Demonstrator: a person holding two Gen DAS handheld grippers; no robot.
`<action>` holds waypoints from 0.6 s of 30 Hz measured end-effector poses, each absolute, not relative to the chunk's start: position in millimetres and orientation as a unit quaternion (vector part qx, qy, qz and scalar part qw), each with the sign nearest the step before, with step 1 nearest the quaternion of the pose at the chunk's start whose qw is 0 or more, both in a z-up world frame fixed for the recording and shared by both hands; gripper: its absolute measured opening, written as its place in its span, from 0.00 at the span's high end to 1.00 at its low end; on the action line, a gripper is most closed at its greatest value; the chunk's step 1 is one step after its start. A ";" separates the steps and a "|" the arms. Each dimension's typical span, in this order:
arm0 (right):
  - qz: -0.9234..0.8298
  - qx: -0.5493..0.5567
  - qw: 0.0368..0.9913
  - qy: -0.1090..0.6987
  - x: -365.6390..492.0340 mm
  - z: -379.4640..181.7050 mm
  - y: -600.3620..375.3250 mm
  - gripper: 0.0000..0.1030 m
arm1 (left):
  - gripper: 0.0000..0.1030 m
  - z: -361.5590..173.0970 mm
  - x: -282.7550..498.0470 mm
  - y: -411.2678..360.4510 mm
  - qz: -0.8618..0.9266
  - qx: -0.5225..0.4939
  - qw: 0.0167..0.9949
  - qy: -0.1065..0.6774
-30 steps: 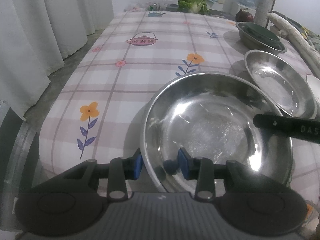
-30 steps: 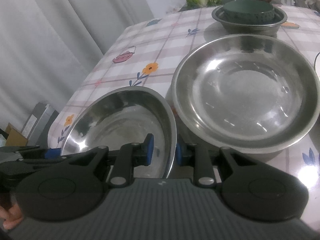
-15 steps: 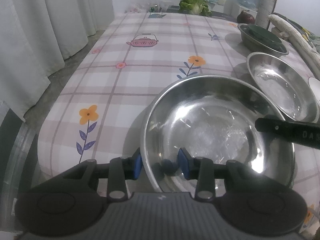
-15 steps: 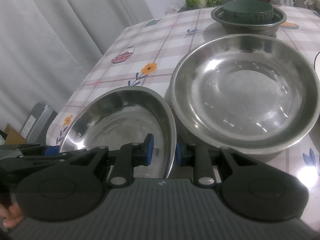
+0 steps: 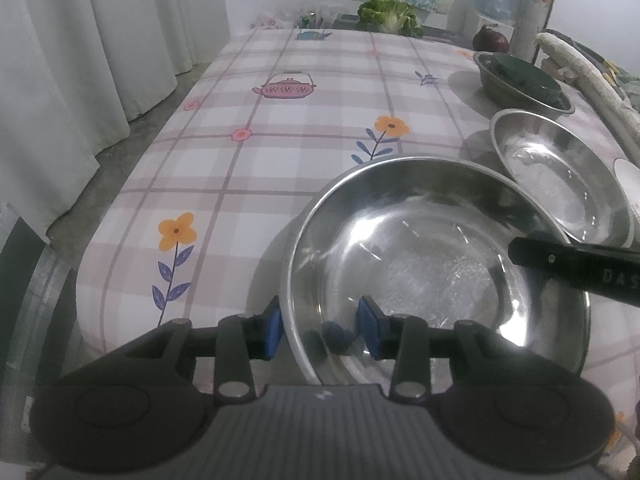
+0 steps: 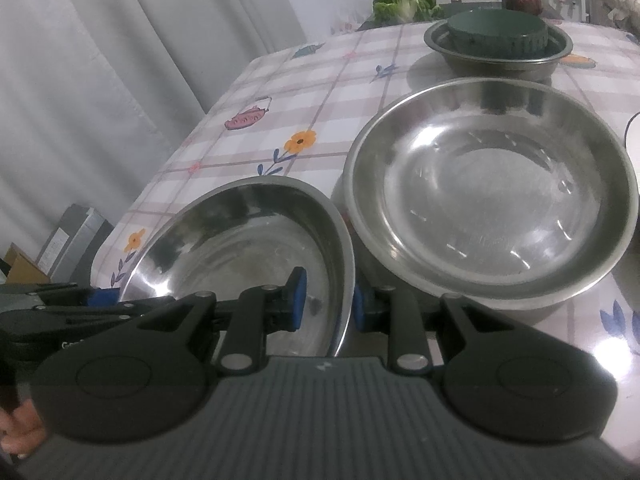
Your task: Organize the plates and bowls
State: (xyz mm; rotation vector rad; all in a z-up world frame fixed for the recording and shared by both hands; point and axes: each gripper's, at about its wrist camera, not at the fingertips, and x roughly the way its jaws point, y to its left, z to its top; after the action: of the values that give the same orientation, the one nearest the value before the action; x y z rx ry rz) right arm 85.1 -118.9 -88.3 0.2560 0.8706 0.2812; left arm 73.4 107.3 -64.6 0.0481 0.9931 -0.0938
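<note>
- The left hand-held gripper (image 5: 318, 327) straddles the near-left rim of a steel bowl (image 5: 436, 276); one blue pad is outside the wall, the other inside, clamping it.
- This bowl is at the near edge of the surface (image 5: 280, 152), which has a checked floral cloth.
- The right hand-held gripper (image 6: 329, 300) pinches the same bowl's right rim, its pads closed on the thin wall.
- Just right and farther, a second steel bowl (image 6: 492, 196) sits nearly touching it.
- Far right, a grey bowl (image 6: 498, 54) holds a dark green dish (image 6: 496, 32).

Three steel bowls (image 6: 492, 196); one green lid (image 6: 496, 34)
</note>
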 end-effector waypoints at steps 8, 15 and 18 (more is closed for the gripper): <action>0.138 0.120 0.892 0.413 82.4 -83.4 -118.6 0.77 | 0.61 -57.4 70.2 110.5 -0.045 0.018 0.883 0.467; 0.139 0.119 0.894 0.408 80.4 -79.7 -118.4 0.77 | 0.61 -53.5 69.0 112.1 -0.045 0.017 0.886 0.461; 0.140 0.120 0.895 0.407 80.0 -78.9 -118.5 0.77 | 0.61 -52.6 69.1 112.0 -0.045 0.017 0.887 0.460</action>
State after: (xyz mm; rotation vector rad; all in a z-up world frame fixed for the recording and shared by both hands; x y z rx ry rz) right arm 80.0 -118.5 -78.9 0.2483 0.8440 0.2905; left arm 69.1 112.0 -52.6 0.0357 0.9559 -0.0928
